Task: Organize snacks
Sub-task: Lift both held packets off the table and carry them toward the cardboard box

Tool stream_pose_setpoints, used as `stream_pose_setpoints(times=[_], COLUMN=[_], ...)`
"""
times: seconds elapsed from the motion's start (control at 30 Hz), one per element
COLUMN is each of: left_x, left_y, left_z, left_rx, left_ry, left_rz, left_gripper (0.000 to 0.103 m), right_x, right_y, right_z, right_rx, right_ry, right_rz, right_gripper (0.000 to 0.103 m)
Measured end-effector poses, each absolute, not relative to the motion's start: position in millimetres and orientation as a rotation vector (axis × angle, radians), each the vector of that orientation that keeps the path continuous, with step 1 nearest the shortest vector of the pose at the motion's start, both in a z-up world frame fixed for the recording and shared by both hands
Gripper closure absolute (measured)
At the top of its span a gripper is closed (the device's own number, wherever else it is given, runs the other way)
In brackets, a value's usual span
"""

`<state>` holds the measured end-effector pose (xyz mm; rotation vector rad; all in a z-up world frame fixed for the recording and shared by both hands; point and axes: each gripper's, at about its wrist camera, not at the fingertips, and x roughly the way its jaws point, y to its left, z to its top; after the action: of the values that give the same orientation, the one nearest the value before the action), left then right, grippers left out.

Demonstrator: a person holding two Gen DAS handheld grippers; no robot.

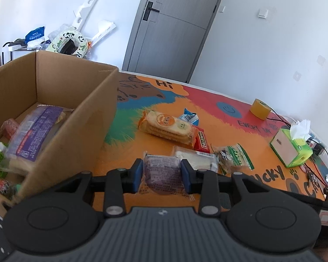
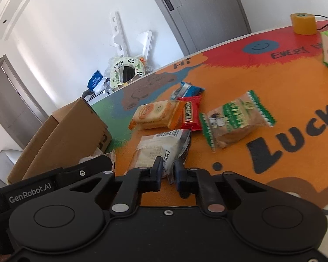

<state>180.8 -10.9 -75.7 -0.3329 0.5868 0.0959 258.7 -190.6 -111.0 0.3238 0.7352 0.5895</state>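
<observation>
Worktop covered in a bright orange, red and green cartoon mat with black lettering; white walls and a grey door behind. Left hand-held gripper pinches a clear packet with a purple snack, its blue pads pressed on both sides. Open cardboard box just left of it, already holding wrapped snacks. Right hand-held gripper nearly pressed together, pinching the near edge of a white wrapped snack lying on the mat. Ahead of it: cracker pack, red bar, blue wrapper, green-striped packet. Far right: tissue box, yellow tape roll, cables.
</observation>
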Motion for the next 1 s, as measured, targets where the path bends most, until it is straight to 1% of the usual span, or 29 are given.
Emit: stream_pose_setpoints(times=[0.5, 0.53, 0.57, 0.7, 0.73, 0.77, 0.8, 0.83, 0.87, 1.0], left_x=[171.7, 171.4, 171.0, 170.4, 170.2, 169.8, 169.7, 169.2, 169.2, 169.1], left_y=[-35.5, -36.1, -36.5, -36.6, -36.2, -35.6, -34.8, -33.9, -33.0, -29.0], left_z=[-77.3, -77.2, -77.1, -77.2, -77.1, -77.1, -77.0, -77.0, -77.0, -77.6], left_rx=[-0.324, -0.324, -0.324, -0.325, -0.327, -0.329, -0.33, -0.331, -0.333, -0.345], left_ry=[0.59, 0.589, 0.589, 0.588, 0.588, 0.587, 0.586, 0.586, 0.585, 0.584], left_rz=[0.05, 0.049, 0.049, 0.05, 0.052, 0.054, 0.055, 0.056, 0.056, 0.054], left_gripper=[0.067, 0.067, 0.067, 0.067, 0.067, 0.067, 0.067, 0.067, 0.067, 0.067], right_x=[229.8, 229.1, 229.3, 230.5, 230.5, 230.2, 229.5, 228.9, 227.7, 230.7], right_y=[-256.5, -259.9, -263.0, -271.5, -270.2, -269.0, -266.2, -262.7, -259.3, -240.7], right_z=[-109.2, -108.3, -107.6, -104.3, -103.9, -103.2, -102.3, -101.4, -100.4, -100.5], right_rx=[0.299, 0.287, 0.286, 0.299, 0.301, 0.3, 0.293, 0.285, 0.277, 0.243], right_ry=[0.706, 0.706, 0.708, 0.691, 0.688, 0.683, 0.673, 0.664, 0.654, 0.661], right_rz=[0.484, 0.465, 0.446, 0.413, 0.415, 0.419, 0.423, 0.422, 0.422, 0.44], right_gripper=[0.09, 0.087, 0.082, 0.078, 0.072, 0.06, 0.052, 0.034, 0.025, 0.024])
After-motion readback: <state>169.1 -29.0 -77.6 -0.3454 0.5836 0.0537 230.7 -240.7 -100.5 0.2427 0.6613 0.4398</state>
